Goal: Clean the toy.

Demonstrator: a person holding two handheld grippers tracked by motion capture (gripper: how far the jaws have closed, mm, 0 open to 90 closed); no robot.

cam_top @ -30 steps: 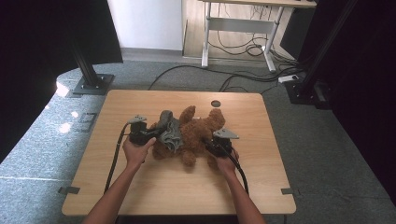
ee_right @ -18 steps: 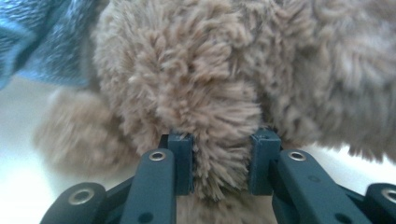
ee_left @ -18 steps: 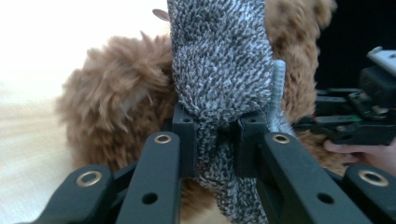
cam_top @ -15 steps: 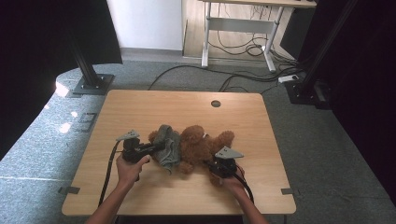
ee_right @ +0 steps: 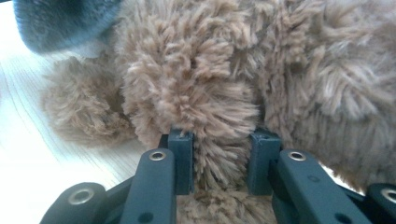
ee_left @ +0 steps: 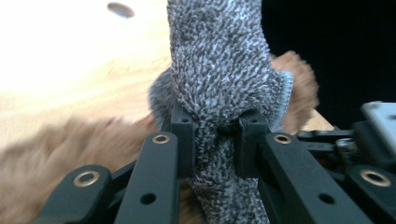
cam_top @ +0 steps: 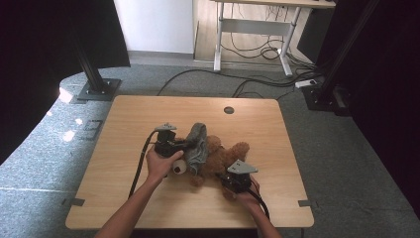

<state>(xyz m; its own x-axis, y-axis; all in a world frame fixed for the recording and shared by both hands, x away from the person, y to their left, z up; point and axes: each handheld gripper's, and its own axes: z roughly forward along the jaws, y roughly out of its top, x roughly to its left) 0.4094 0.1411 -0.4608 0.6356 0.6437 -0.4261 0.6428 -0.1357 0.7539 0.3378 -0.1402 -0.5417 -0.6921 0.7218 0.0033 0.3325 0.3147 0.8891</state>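
Right gripper (cam_top: 232,179): nearest the person, at about five o'clock on the table (cam_top: 129,119). In the right gripper view its jaws (ee_right: 219,163) stand a narrow gap apart, with a tuft of brown fur pinched between them.
Right gripper's hold: it clamps a limb of the teddy bear (cam_top: 223,156); fur bulges out above and on both sides of the jaws.
Left gripper (cam_top: 176,146): a little farther off, at about nine o'clock from the bear. In the left gripper view its jaws (ee_left: 215,140) are closed down to a small gap on a fold of cloth.
Left gripper's hold: it grips the grey garment (ee_left: 219,70), whose knit puckers where the jaws squeeze it and rises above them.
Grey garment: in the high view it drapes over the bear's left part (cam_top: 197,144), touching the fur.
Teddy bear: it lies at the middle of the table, stretched from about eight o'clock toward two o'clock, between the two grippers.
Table hole (cam_top: 228,110): at twelve o'clock near the far edge, well apart from the bear.
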